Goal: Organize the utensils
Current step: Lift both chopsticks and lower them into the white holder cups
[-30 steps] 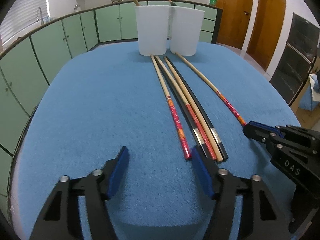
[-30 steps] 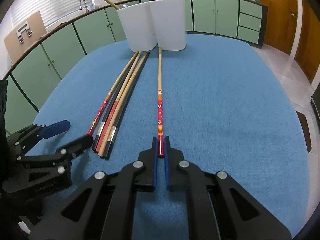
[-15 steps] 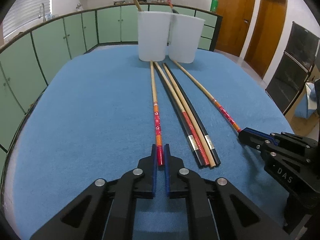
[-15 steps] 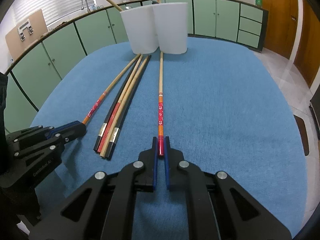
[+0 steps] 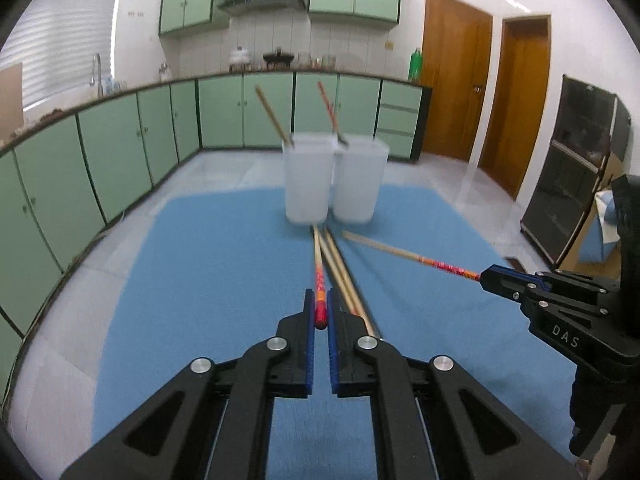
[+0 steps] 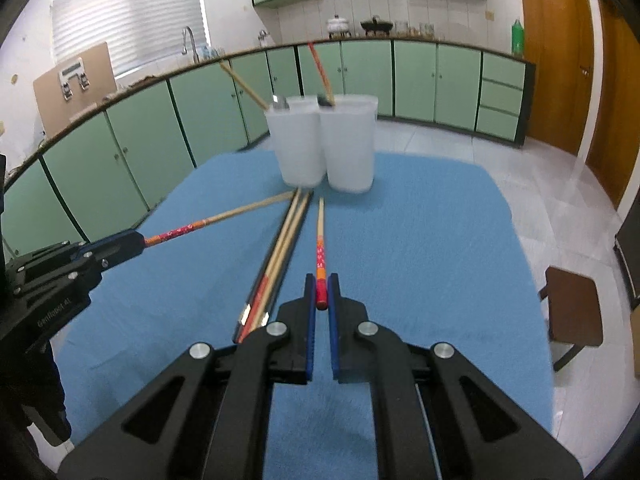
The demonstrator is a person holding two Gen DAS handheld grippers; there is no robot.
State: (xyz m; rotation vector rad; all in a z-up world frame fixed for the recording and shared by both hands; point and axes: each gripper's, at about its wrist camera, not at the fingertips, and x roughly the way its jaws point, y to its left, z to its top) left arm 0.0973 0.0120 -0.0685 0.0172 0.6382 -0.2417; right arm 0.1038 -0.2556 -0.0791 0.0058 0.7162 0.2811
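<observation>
My left gripper [image 5: 320, 312] is shut on the red end of a bamboo chopstick [image 5: 319, 276] and holds it lifted above the blue table mat [image 5: 208, 280]. My right gripper [image 6: 321, 292] is shut on the red end of a second, matching chopstick [image 6: 320, 240], also lifted. Each gripper shows in the other's view, the right one [image 5: 490, 276] at right, the left one [image 6: 136, 240] at left. Several more chopsticks [image 6: 280, 256] lie side by side on the mat. Two white cups [image 5: 308, 180] [image 5: 358, 184] stand at the mat's far end, each with a utensil leaning out.
Green kitchen cabinets [image 5: 120, 152] run behind the table. Wooden doors [image 5: 456, 88] are at the far right. A brown stool [image 6: 572, 308] stands to the right of the table. A dark cabinet [image 5: 572, 168] stands at right.
Both grippers have lifted their chopsticks off the mat and tilted up, so the views now look across the room. A second ago the left gripper was open; it closed on its chopstick.
</observation>
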